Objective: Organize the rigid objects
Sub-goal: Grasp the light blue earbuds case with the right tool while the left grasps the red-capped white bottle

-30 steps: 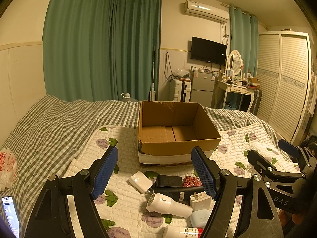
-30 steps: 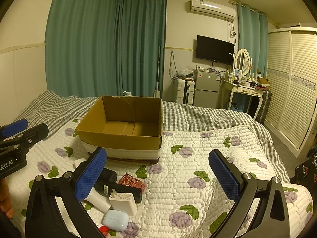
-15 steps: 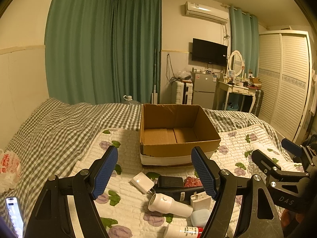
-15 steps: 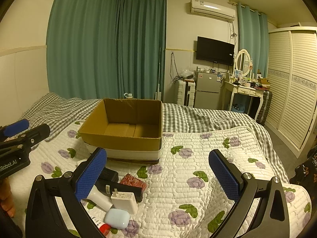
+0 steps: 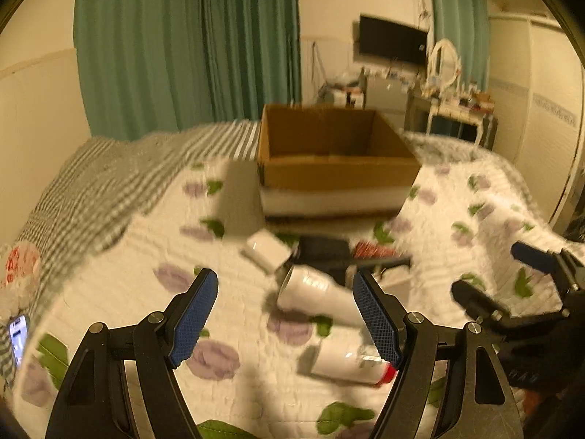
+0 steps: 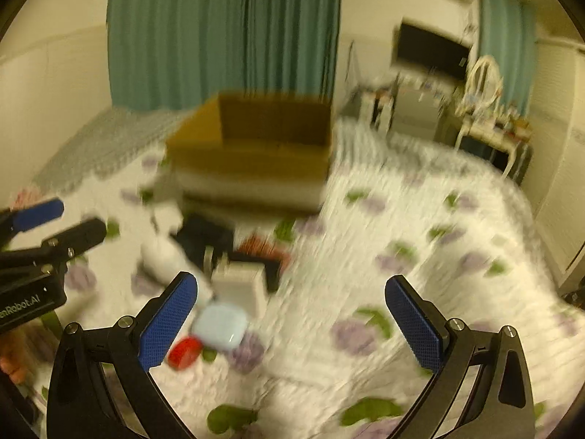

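An open, empty cardboard box (image 5: 331, 153) (image 6: 256, 146) stands on the floral quilt. In front of it lies a cluster of small items: a white bottle (image 5: 314, 294), a white square charger (image 5: 264, 250), a black case (image 5: 321, 250), a red packet (image 5: 369, 248), a white tube with red cap (image 5: 347, 362). The right wrist view shows a white plug adapter (image 6: 241, 287), a pale blue earbud case (image 6: 219, 325) and the red cap (image 6: 184, 353). My left gripper (image 5: 285, 320) is open above the cluster. My right gripper (image 6: 292, 323) is open, right of the items. Both views are blurred.
A phone (image 5: 17, 334) and a red-printed bag (image 5: 18, 267) lie at the bed's left edge. A grey checked blanket (image 5: 102, 183) covers the far left. A dresser with mirror (image 5: 449, 106), a wardrobe and green curtains stand behind the bed.
Both grippers have moved down and forward toward the cluster of items, which now looks larger and nearer. Both stay open and empty.
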Available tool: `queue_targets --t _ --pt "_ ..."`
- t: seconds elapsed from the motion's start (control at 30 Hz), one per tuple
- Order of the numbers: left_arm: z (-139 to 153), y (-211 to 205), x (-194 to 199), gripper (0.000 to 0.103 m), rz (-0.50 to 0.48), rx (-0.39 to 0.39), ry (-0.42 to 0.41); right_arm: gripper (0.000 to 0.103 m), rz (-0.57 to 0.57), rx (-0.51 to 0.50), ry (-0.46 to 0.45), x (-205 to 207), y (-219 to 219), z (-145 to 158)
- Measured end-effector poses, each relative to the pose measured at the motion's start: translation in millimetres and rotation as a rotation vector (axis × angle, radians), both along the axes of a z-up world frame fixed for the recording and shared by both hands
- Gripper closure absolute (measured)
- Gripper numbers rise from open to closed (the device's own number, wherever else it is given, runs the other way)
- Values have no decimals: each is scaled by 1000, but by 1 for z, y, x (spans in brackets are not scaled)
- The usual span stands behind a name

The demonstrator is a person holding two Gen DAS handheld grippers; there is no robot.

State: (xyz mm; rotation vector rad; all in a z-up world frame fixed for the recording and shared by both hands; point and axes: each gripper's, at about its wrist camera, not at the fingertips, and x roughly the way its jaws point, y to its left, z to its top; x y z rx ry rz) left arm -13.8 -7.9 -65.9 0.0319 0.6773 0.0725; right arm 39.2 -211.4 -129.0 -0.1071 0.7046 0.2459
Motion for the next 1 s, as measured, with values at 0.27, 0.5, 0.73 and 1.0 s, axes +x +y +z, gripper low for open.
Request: queue_targets --t 0.27,0.5,0.73,1.0 --pt "-29 26 12 24 82 -50 84 12 69 1 212 32 29 -61" --pt "-29 26 14 24 80 -51 102 55 100 -23 251 34 33 -74" --pt "-27 8 8 24 14 -11 98 76 83 27 214 23 5 -47" --pt "-53 -36 -2 24 -173 -7 219 79 54 75 210 22 -21 -35"
